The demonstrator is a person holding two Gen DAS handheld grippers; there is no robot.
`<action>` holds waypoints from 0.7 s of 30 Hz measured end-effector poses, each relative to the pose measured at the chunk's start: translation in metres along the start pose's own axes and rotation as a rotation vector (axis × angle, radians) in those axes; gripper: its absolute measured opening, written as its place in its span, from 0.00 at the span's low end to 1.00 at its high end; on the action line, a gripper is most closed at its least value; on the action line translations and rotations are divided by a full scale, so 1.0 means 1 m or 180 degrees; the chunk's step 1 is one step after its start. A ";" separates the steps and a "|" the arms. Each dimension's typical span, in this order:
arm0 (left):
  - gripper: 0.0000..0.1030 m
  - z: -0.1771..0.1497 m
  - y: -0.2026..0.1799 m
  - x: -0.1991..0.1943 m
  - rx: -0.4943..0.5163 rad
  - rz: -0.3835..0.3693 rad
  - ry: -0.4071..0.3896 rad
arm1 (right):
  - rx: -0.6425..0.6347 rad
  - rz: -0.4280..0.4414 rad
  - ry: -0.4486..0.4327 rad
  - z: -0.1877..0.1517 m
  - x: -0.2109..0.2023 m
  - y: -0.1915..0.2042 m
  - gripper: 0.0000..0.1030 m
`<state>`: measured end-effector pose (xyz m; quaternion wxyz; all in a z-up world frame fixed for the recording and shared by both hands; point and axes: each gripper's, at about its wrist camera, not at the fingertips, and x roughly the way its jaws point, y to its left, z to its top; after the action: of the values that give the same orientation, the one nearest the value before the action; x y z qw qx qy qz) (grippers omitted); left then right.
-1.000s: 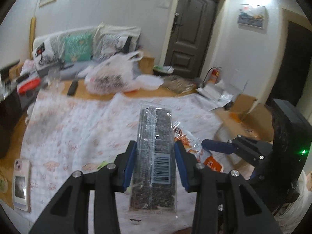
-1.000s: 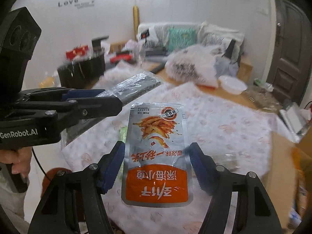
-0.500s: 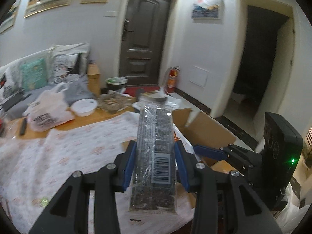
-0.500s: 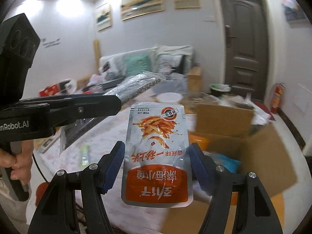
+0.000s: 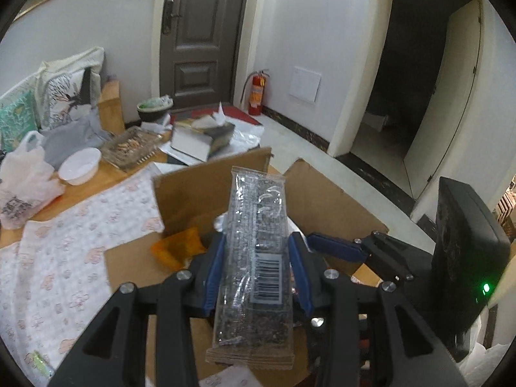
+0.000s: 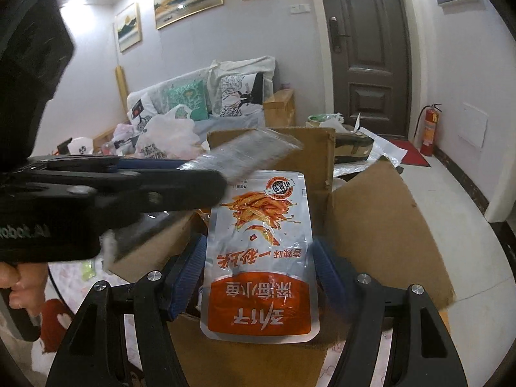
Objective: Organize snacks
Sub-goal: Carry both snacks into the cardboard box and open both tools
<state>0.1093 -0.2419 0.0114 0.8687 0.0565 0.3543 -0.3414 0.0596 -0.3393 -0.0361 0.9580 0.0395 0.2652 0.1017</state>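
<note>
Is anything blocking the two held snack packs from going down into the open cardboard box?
Nothing visible does. The clear seaweed pack and the orange-and-silver pouch are over the cardboard box, whose flaps stand open; an orange packet lies inside.

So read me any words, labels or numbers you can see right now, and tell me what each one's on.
"obot.AI", its start cut off: on the left gripper body.
Large white Chinese characters, upside down: on the orange snack pouch; not readable for certain.
Barcode, digits too small: on the clear dark snack bar pack.

Both snack packets swung from the table (image 5: pixel 64 277) to over the cardboard box (image 5: pixel 206 190)
</note>
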 end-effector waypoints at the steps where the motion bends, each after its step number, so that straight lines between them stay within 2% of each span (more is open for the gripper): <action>1: 0.36 0.001 -0.001 0.006 -0.0002 0.0009 0.0036 | -0.0044 -0.0007 -0.0006 0.001 0.002 0.000 0.62; 8: 0.35 0.003 -0.002 0.034 -0.0007 0.0060 0.0211 | -0.0190 -0.0013 0.0051 0.003 0.014 0.002 0.63; 14: 0.37 0.002 0.004 0.040 -0.0015 0.0079 0.0271 | -0.0240 -0.0014 0.0101 0.001 0.019 0.003 0.63; 15: 0.40 0.002 0.004 0.040 -0.0013 0.0086 0.0262 | -0.0253 -0.0028 0.0110 0.001 0.018 0.005 0.64; 17: 0.46 0.003 0.005 0.037 -0.0021 0.0095 0.0242 | -0.0282 -0.0027 0.0127 0.001 0.017 0.008 0.76; 21: 0.49 0.002 0.007 0.031 -0.0003 0.0092 0.0208 | -0.0314 -0.0004 0.0088 0.002 0.012 0.014 0.78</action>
<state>0.1307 -0.2543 -0.0080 0.8616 0.0723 0.3818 -0.3266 0.0677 -0.3234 -0.0388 0.9551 -0.0094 0.2731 0.1145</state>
